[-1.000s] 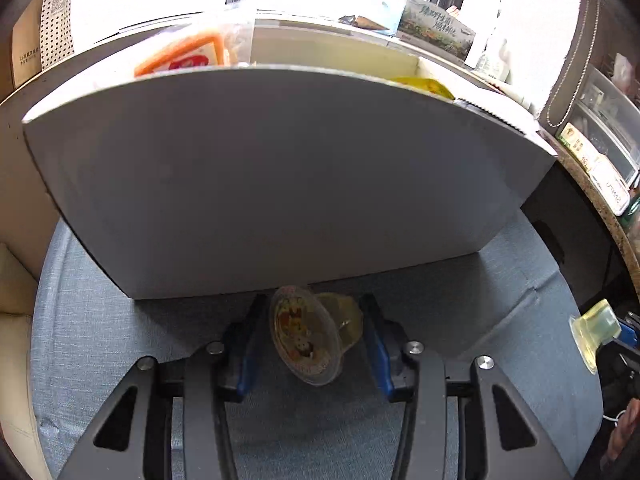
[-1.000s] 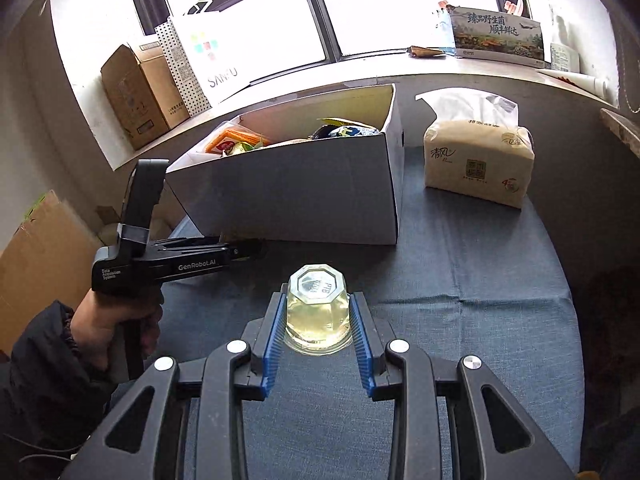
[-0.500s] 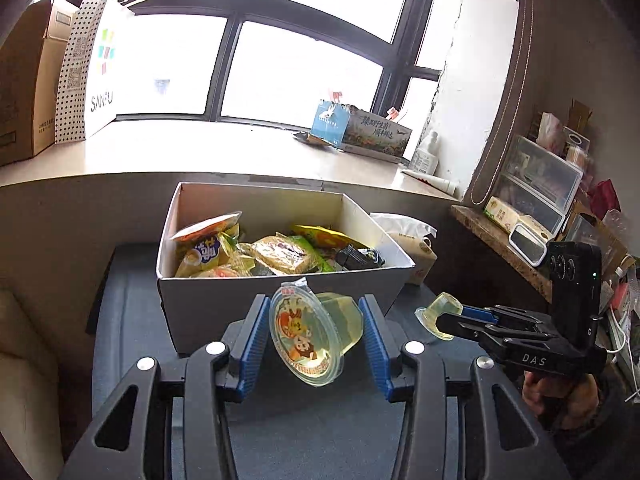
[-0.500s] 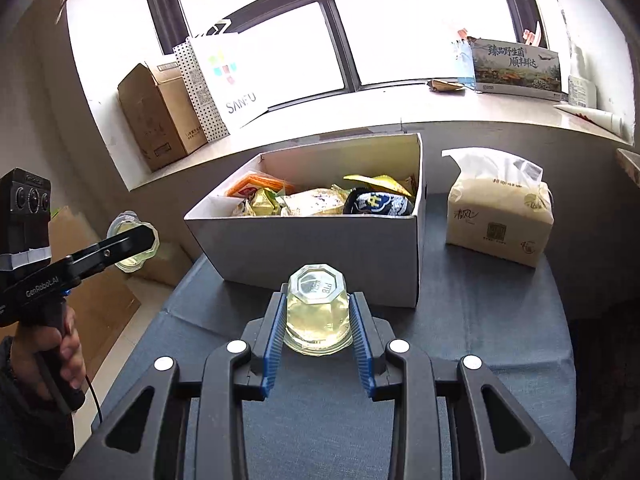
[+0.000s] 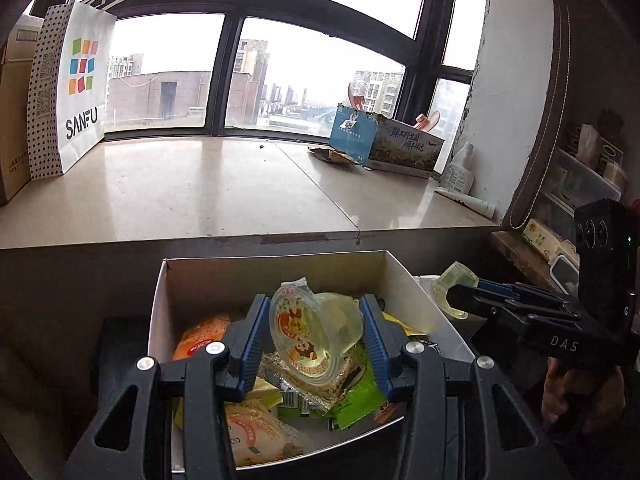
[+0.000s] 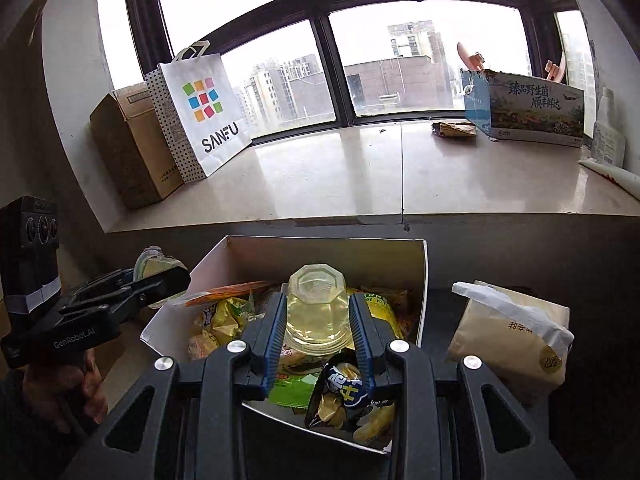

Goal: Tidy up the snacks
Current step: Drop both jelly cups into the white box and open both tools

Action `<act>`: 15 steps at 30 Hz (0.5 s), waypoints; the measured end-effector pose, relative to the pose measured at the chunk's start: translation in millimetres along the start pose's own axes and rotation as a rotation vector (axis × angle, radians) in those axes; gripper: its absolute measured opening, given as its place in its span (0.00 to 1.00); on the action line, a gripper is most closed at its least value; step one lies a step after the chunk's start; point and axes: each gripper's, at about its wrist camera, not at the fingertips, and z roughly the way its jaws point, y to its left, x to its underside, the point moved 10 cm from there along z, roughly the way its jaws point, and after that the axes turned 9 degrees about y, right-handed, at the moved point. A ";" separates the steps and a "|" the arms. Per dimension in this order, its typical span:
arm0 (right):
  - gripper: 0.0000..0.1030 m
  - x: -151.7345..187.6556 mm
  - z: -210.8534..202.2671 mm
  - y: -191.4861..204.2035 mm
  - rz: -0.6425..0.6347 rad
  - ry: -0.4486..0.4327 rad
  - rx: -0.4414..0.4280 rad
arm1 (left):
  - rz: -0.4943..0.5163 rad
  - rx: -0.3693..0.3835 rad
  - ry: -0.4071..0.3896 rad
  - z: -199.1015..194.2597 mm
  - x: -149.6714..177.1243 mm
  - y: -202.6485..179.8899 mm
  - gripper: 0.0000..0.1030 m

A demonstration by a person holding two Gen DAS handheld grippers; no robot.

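A white cardboard box [image 5: 160, 304], open at the top and already heaped with snack packets, sits on a dark cloth-covered counter [image 6: 440, 300] under a wide window sill. A pack of tissues [image 6: 516, 340] lies just beside the box on its right.

The step in hand looks like the drop-off: both grippers are poised above the box, each carrying a jelly cup.

The left gripper [image 5: 316, 340] has its jaws closed to a middling width on a jelly cup with a cartoon lid [image 5: 308, 332], tipped on its side so the printed foil faces the camera. The cup hangs over the near middle of the box, above foil and green wrappers.

The right gripper [image 6: 316, 320] has its jaws closed on a clear jelly cup [image 6: 314, 304], held with its octagonal base upward, over the yellow and blue packets. How far each cup hangs above the pile is hard to judge through the fisheye lens.

The next move calls for lowering each cup a little into a gap among the packets and then parting the jaws, so that the cups settle rather than roll out. The tilted cartoon cup probably needs the softer release, since it may tumble once freed.
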 end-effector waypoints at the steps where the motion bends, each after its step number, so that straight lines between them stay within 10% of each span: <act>1: 0.34 -3.2 5.6 -1.8 0.003 0.017 -0.003 | -0.001 -0.005 0.017 7.0 -2.5 1.7 0.50; 3: 0.56 -7.7 15.8 -7.2 0.029 0.050 -0.002 | -0.023 -0.019 0.087 22.8 -2.4 7.0 0.98; 6: 1.00 -11.8 14.8 -18.8 0.069 0.018 0.037 | -0.065 0.009 0.080 21.0 2.8 9.4 1.00; 15: 1.00 3.1 -0.8 -16.3 0.007 0.003 0.124 | -0.047 -0.078 -0.019 -21.5 9.5 6.6 1.00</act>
